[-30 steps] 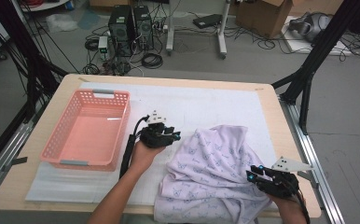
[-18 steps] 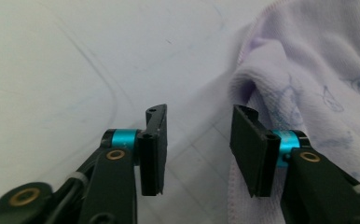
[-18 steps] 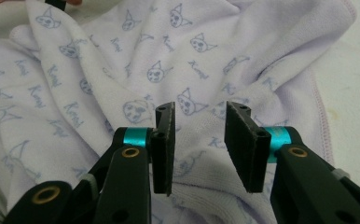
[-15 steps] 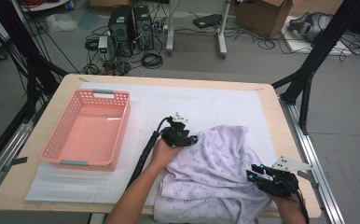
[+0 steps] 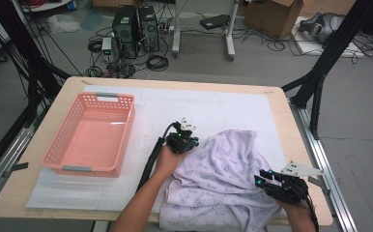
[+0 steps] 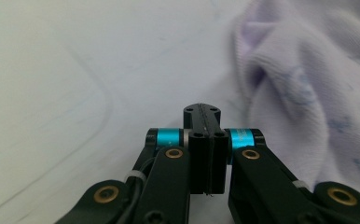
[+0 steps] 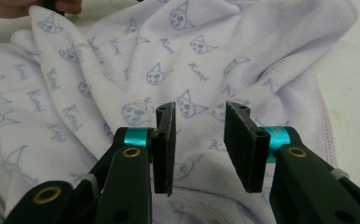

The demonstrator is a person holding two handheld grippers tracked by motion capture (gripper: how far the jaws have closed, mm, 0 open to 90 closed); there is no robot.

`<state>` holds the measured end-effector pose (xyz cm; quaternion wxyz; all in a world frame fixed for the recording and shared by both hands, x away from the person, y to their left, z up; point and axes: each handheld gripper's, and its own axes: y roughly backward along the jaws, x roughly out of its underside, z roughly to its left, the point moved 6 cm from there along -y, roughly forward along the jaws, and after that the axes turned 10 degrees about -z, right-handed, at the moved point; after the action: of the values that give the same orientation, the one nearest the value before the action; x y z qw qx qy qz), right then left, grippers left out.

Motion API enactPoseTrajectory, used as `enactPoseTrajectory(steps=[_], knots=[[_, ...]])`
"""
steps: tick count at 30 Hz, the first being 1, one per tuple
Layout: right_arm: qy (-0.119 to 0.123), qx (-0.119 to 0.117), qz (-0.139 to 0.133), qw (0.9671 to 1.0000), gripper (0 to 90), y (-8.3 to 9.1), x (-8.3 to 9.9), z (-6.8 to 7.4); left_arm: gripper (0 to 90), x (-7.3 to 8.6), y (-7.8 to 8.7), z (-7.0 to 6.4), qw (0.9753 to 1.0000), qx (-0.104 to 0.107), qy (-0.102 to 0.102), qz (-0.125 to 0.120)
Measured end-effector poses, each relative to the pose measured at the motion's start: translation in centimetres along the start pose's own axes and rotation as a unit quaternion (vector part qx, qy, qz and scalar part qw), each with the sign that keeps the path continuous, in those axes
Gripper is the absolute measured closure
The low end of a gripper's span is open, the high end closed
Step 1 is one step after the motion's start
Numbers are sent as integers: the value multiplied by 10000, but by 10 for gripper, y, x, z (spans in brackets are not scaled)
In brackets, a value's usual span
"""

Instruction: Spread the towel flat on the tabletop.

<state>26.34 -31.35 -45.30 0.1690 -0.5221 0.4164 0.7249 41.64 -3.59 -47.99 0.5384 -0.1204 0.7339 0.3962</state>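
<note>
A pale lilac towel (image 5: 218,179) printed with cat faces lies crumpled on the right half of the table. My left gripper (image 5: 183,139) sits at the towel's upper left edge. In the left gripper view its jaws (image 6: 201,112) are pressed together with nothing between them, and the towel (image 6: 308,84) bulges just to their right. My right gripper (image 5: 261,180) rests at the towel's lower right corner. Its jaws (image 7: 198,112) stand open just above the towel (image 7: 122,60), apart from the cloth.
A pink plastic basket (image 5: 61,145) stands hollow on the left of the white mat (image 5: 223,106). The towel's lower edge hangs near the table's front edge (image 5: 54,212). Cables and computer cases lie on the floor beyond the table.
My left gripper has moved right, from beside the basket to the towel's left edge. The right gripper has stayed where it was, still open.
</note>
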Motion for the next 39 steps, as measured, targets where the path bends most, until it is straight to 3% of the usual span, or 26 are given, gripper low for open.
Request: enactPoseTrajectory(steps=[4,6,12,14,16,18,22,26,27,29,31,34,36,38,39], knots=[[-2,-3,-14,10000,632,-1,-1,0,887,-3,5,5,9992,180,316,-166],[10,-18,-11,10000,633,-2,-1,1,710,-5,1,-3,9980,350,430,-290],[15,-24,-15,10000,632,-2,-1,1,571,1,-20,-36,9971,728,208,12],[19,-10,-16,10000,632,-2,-1,0,563,0,-23,-49,9975,685,-184,45],[2,-4,-22,10000,633,-2,0,0,648,-1,-24,-56,9962,694,-523,71],[-8,1,-19,10000,632,-1,-1,-1,788,-1,-24,-64,9936,734,-861,71],[20,0,-31,10000,634,-1,-1,0,869,-1,-22,-61,9958,674,-610,143],[-6,27,-49,10000,635,1,-1,-1,874,-5,-12,-43,9986,329,-395,87],[-31,37,-57,10000,635,2,-1,-2,874,-9,-7,-33,9995,133,-289,-3],[-57,66,-79,9999,636,4,-1,-4,874,-13,2,-15,9996,-213,-155,-131],[-82,84,-92,9999,636,6,-1,-5,874,-15,14,6,9981,-541,93,-263],[-78,99,-108,9999,636,6,-1,-5,874,-16,30,33,9929,-1095,235,-404],[-83,126,-95,9998,636,6,-1,-6,873,-17,41,50,9870,-1485,343,-513],[-96,162,-102,9998,636,5,-2,-8,866,-17,50,61,9820,-1738,459,-586],[-91,204,-119,9997,635,4,-2,-10,840,-15,53,63,9807,-1786,501,-617]])
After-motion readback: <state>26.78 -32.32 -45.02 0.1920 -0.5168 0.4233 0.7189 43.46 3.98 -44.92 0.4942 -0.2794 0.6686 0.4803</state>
